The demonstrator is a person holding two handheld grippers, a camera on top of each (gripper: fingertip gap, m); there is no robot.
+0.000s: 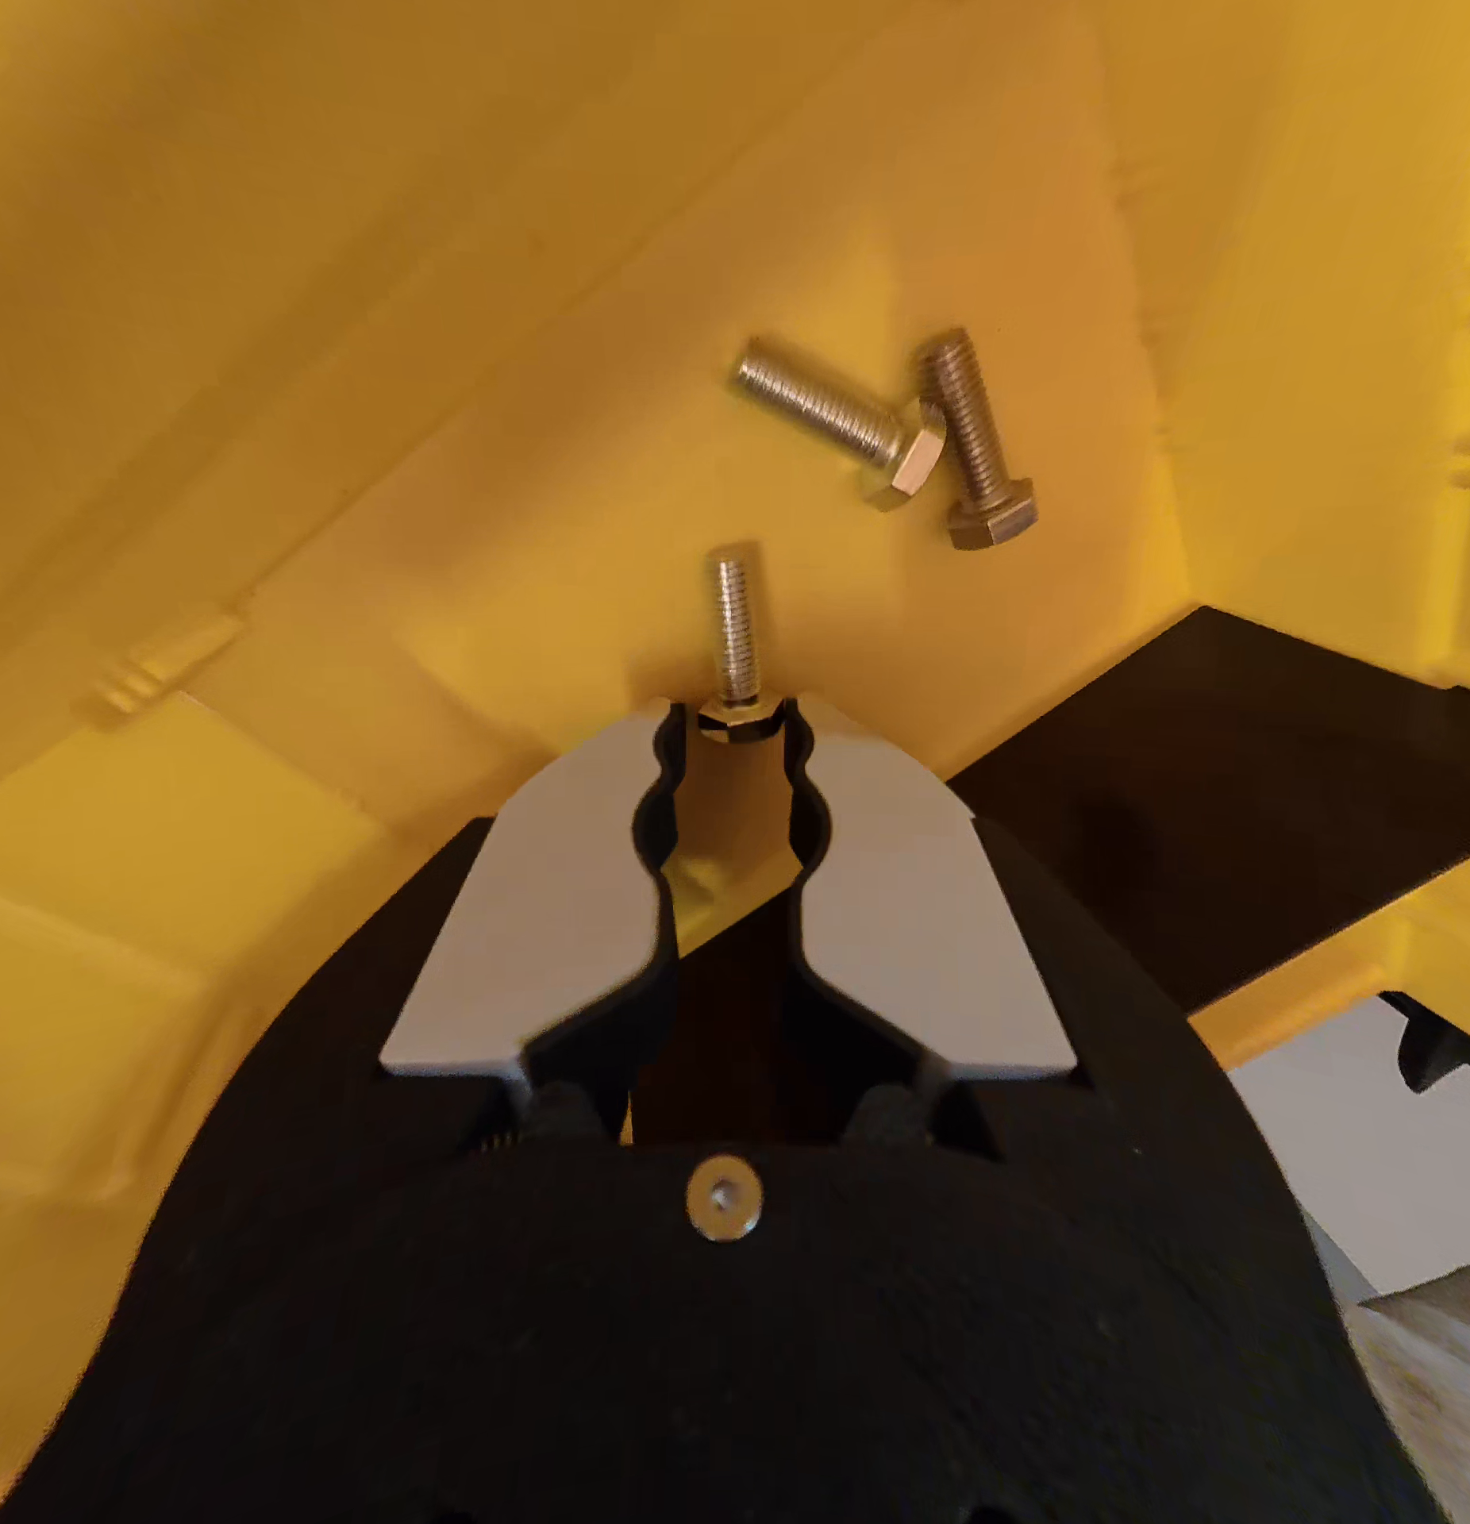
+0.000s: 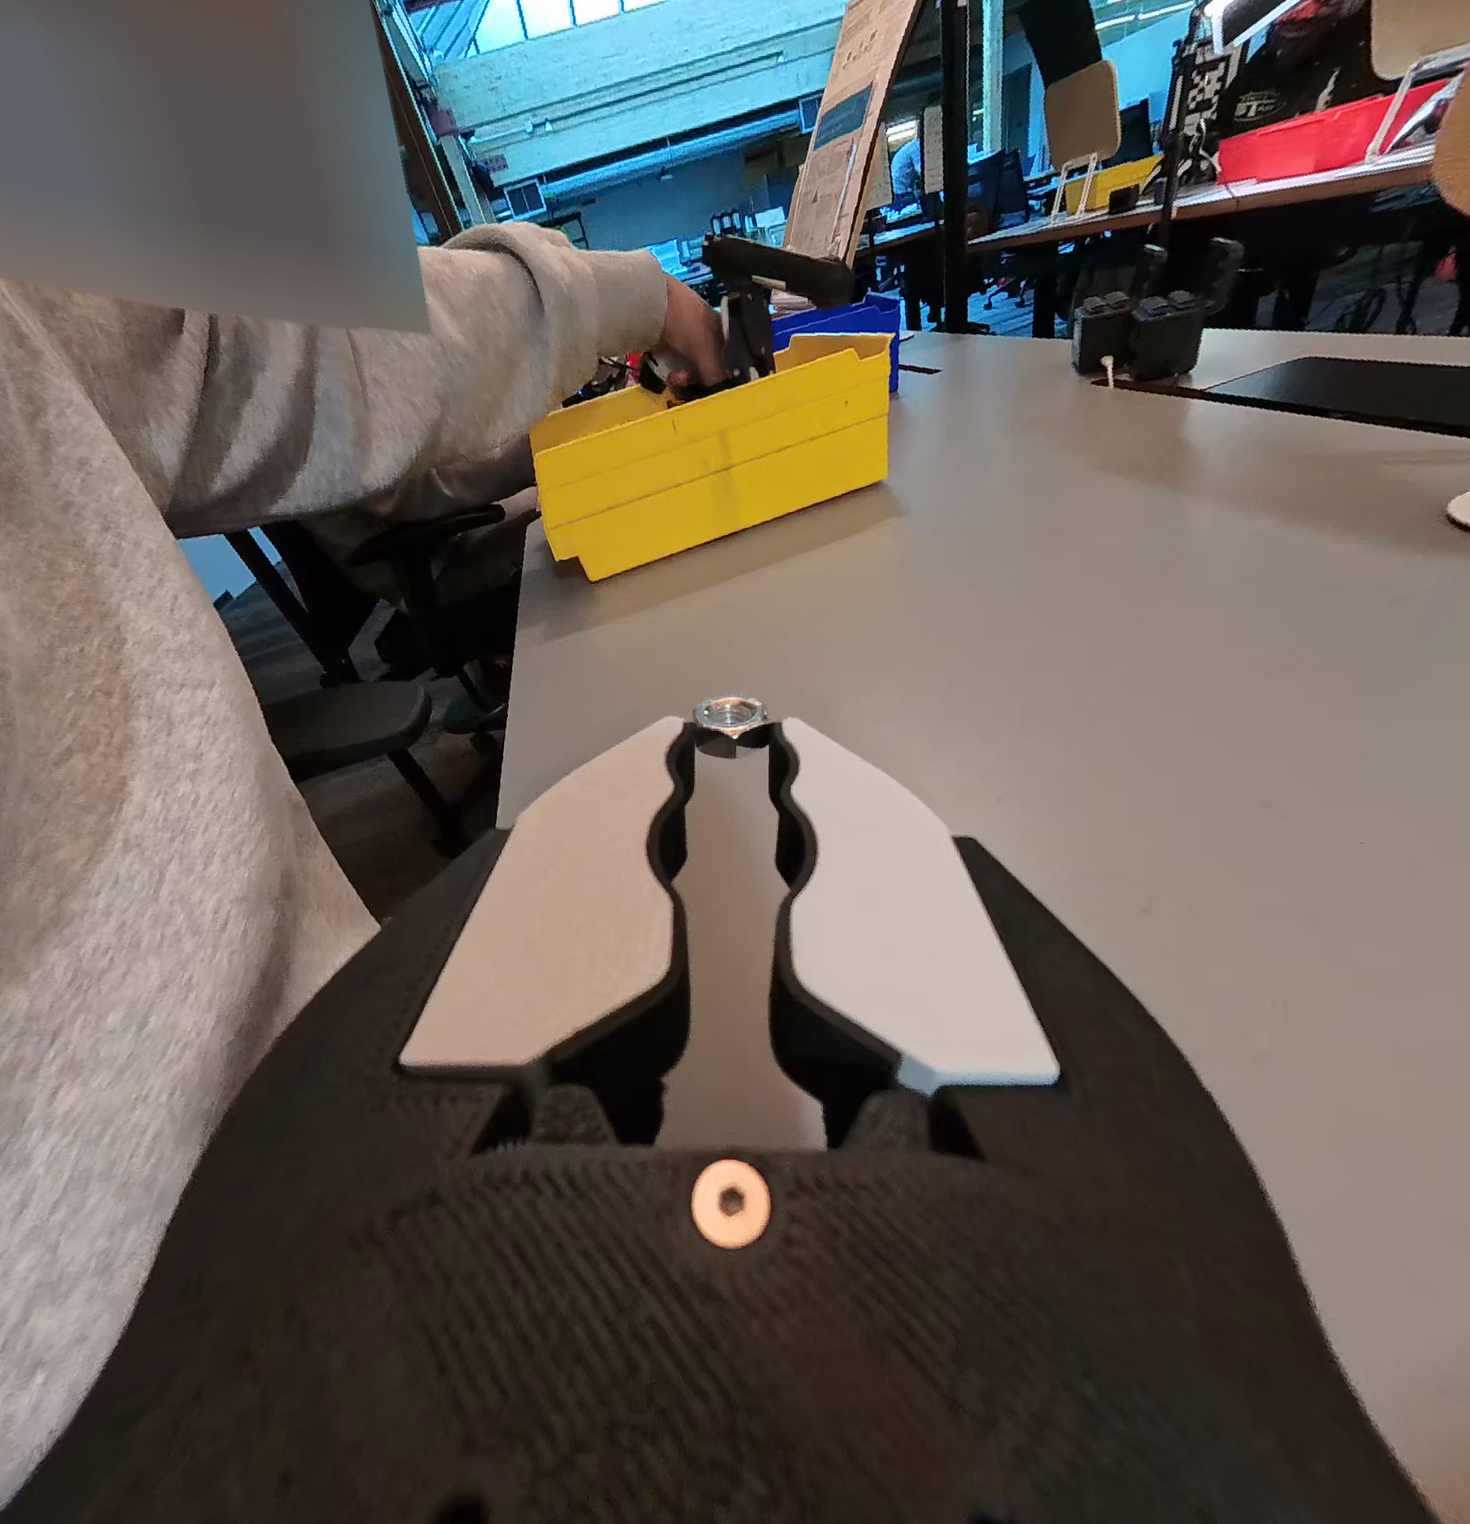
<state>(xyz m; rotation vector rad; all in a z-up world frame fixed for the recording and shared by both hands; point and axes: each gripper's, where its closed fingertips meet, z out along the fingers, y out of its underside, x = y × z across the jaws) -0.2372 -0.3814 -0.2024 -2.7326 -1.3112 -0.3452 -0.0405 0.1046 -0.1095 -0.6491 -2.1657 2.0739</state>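
Small bolt (image 1: 736,627): pinched by its hex head at the tips of the left gripper (image 1: 733,726) inside the yellow bin (image 1: 385,330), thread pointing away (two larger bolts (image 1: 888,437) lie just beyond). Lifting it cleanly wants a straight, steady pull. The right gripper (image 2: 730,736), above the grey table (image 2: 1127,660), clamps a hex nut (image 2: 728,723) between nearly closed tips.
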